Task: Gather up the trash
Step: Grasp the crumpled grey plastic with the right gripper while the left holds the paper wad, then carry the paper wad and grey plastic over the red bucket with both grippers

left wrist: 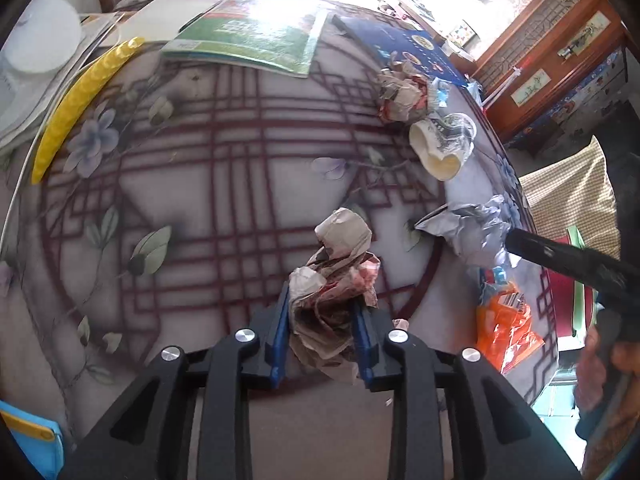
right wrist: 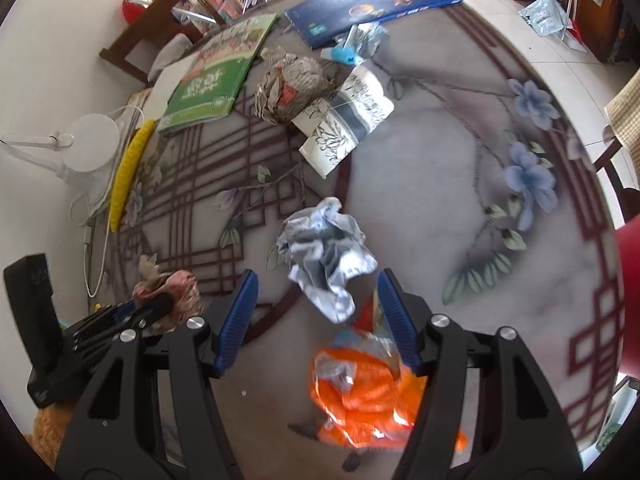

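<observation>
My left gripper (left wrist: 322, 312) is shut on a crumpled brown-and-red paper wad (left wrist: 334, 280), held over the patterned round table (left wrist: 200, 184); it also shows at the left of the right wrist view (right wrist: 168, 296). My right gripper (right wrist: 316, 292) is open above the table, with a crumpled grey-blue paper (right wrist: 324, 252) between and just beyond its fingertips and an orange plastic wrapper (right wrist: 368, 396) below it. The grey-blue paper (left wrist: 472, 228) and the orange wrapper (left wrist: 506, 328) lie at the table's right edge in the left wrist view.
Further off lie a crushed paper cup (right wrist: 348, 116), a newspaper ball (right wrist: 292, 84), a small blue wrapper (right wrist: 344, 54), a green book (right wrist: 216, 80), a blue book (right wrist: 368, 0), a yellow curved strip (right wrist: 128, 168) and a white lamp base (right wrist: 90, 144).
</observation>
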### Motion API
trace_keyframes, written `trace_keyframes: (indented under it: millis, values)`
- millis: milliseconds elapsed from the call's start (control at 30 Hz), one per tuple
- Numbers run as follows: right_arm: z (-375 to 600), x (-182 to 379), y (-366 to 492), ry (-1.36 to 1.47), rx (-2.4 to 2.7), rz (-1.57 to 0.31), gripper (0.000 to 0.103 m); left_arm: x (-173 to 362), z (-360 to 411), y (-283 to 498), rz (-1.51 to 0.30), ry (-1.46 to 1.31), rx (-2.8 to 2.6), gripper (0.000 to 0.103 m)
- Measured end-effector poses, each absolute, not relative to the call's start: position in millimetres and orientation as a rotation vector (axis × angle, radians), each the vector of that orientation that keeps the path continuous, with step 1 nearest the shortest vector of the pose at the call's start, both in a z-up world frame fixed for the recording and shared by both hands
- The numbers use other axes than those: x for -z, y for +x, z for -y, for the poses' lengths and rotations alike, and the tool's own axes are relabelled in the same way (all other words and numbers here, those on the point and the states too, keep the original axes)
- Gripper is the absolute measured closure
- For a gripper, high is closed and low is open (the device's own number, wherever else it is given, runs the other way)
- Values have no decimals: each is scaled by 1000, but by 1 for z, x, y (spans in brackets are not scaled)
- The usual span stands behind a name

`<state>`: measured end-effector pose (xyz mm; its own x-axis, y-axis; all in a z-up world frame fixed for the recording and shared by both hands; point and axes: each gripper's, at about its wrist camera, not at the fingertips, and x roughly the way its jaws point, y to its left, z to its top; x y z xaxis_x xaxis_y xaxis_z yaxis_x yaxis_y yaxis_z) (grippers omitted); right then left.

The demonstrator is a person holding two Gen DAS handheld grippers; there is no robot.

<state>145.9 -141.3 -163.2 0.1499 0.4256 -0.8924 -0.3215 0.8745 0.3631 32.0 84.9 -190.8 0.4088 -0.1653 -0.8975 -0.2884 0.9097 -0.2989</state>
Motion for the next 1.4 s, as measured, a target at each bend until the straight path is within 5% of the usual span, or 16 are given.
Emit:
trace_keyframes:
  millis: [133, 167, 233, 467, 533, 800, 1400]
  values:
    - [127, 180, 157, 46, -513, -1336, 46, 192, -90, 26, -1148, -465, -115, 52]
    - [126, 180, 157, 30, -511, -1331, 58, 191, -92, 24, -1140, -478, -122, 48]
    - [127, 176, 155, 47, -541, -1324, 65, 192, -93, 24, -1138, -489, -129, 44]
    - [140, 150, 140, 108, -570, -1268, 66, 199, -92, 28, -1157, -508, -130, 37]
    - [143, 141, 133, 129, -578, -1252, 66, 202, -91, 29, -1163, -504, -137, 40]
    - [161, 101, 99, 205, -626, -1161, 66, 194, -88, 29, -1137, -481, -147, 78]
    - [191, 70, 82, 228, -624, -1068, 66, 122, -55, 39, -964, -436, -63, 81]
